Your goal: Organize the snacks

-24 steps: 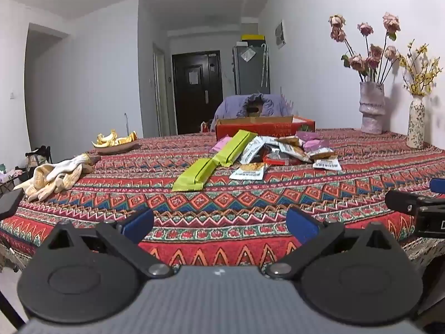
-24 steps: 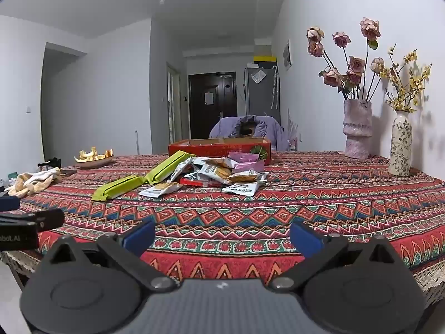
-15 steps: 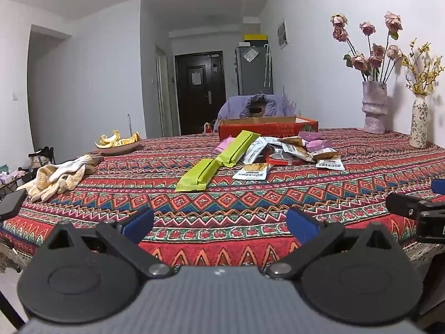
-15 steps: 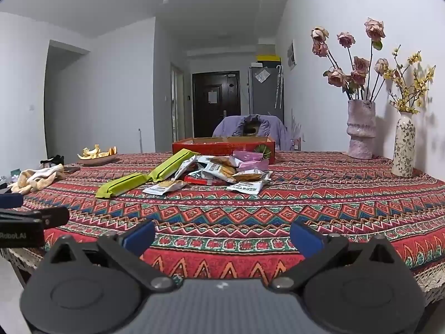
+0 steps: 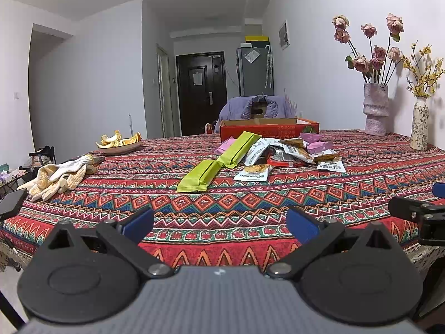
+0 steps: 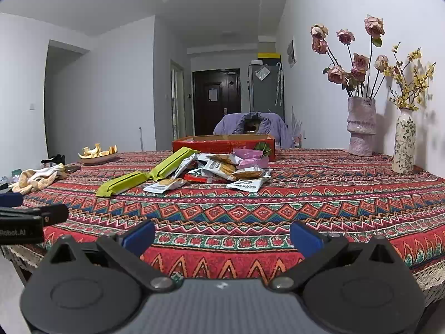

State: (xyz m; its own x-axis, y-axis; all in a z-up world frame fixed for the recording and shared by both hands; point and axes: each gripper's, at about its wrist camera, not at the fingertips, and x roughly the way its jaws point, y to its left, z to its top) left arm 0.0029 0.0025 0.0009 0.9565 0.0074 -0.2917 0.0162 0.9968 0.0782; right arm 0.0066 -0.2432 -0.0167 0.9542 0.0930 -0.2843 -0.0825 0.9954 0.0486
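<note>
A home: patterned tablecloth [image 5: 222, 211], flower vases [image 6: 360, 126], front door [image 6: 216, 100]

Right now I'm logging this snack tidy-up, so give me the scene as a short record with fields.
left gripper: open, empty, at the near table edge
right gripper: open, empty, at the near table edge
snack pile: loose packets mid-table
green packs: two, end to end, left of the pile
red box: open, behind the pile
gloves: far left

Vases [image 6: 360, 126], gloves [image 5: 57, 178], fruit peel (dish) [image 5: 119, 142].
</note>
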